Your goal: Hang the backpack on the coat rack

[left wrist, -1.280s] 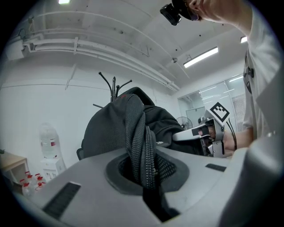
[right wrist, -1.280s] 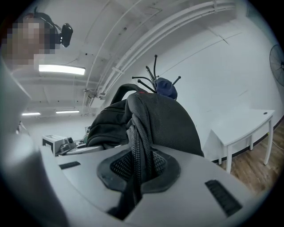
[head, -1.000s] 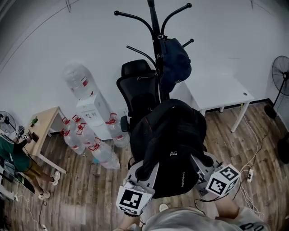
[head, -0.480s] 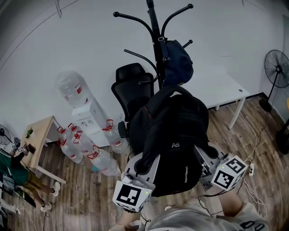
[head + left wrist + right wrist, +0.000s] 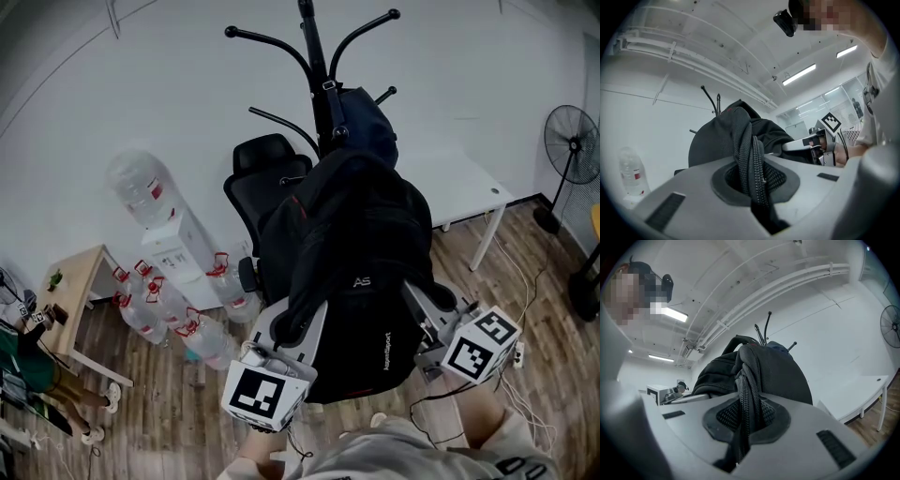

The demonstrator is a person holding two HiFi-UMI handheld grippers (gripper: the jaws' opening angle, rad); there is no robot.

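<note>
Left gripper [image 5: 302, 321], right gripper [image 5: 422, 306] clamp backpack [image 5: 361, 234] — near the coat rack [image 5: 313, 56].

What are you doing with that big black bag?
A person is holding a black backpack up in the air with two grippers. The left gripper is shut on one side of it and the right gripper on the other. The backpack is right in front of the coat rack, where a blue bag already hangs. It does not look hooked on yet.
</note>
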